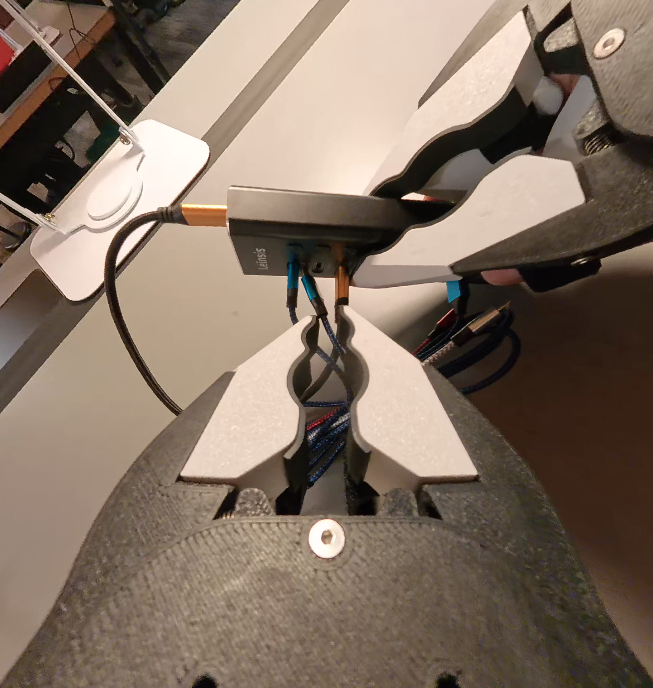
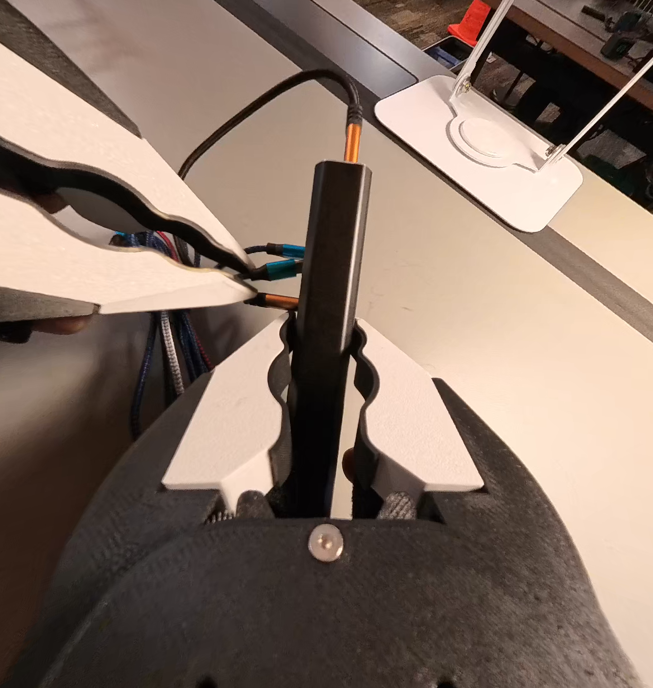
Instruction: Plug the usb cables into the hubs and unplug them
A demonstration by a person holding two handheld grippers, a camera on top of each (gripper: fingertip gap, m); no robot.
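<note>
Right gripper (image 2: 323, 327) clamps hub (image 2: 336, 242); left gripper (image 1: 328, 316) pinches cables (image 1: 330, 346).
Hub's long axis points 12 o'clock in right wrist view.

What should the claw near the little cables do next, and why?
Probably pull the orange plug gently straight out of the hub. The right gripper already clamps the hub, lifted off the table. The left gripper has closed around the cables just below the plugs, apparently on the orange one's cable, while two blue plugs sit beside it.
</note>
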